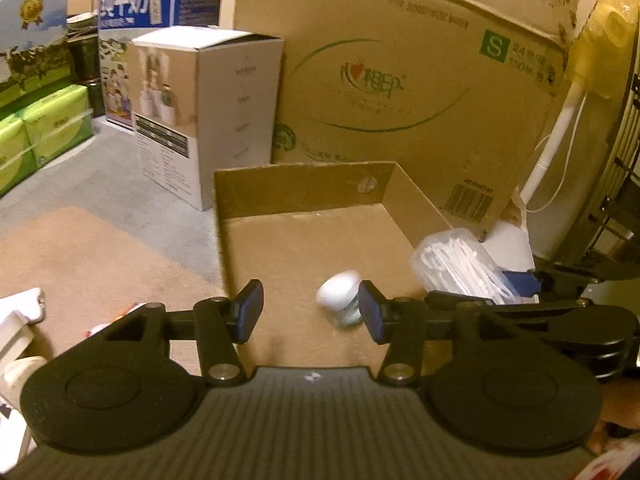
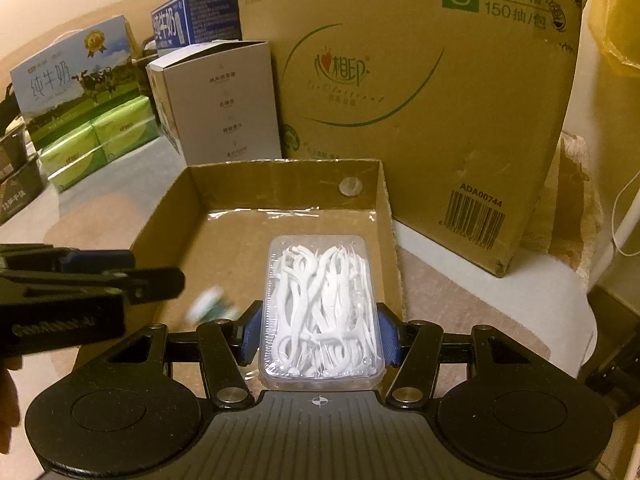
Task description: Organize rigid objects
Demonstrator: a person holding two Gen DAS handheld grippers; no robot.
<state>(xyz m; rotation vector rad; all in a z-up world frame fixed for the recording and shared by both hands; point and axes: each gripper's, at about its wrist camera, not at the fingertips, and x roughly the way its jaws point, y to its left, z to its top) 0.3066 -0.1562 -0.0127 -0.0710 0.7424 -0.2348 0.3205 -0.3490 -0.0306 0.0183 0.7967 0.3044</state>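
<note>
An open shallow cardboard tray (image 1: 304, 184) (image 2: 280, 184) lies on the floor. My left gripper (image 1: 310, 312) is open over the tray's near part. A small white-capped jar (image 1: 340, 298), blurred, is in the tray just inside the right finger; it also shows blurred in the right wrist view (image 2: 212, 304). My right gripper (image 2: 320, 338) is shut on a clear box of white floss picks (image 2: 320, 312) and holds it over the tray's right side. The box also shows in the left wrist view (image 1: 460, 264).
A large brown carton (image 1: 400, 72) (image 2: 420, 80) stands behind the tray. A grey-white box (image 1: 208, 112) (image 2: 224, 100), milk cartons (image 1: 160, 0) and green tissue packs (image 1: 40, 132) are at the left. A white pole (image 1: 552, 140) is at the right.
</note>
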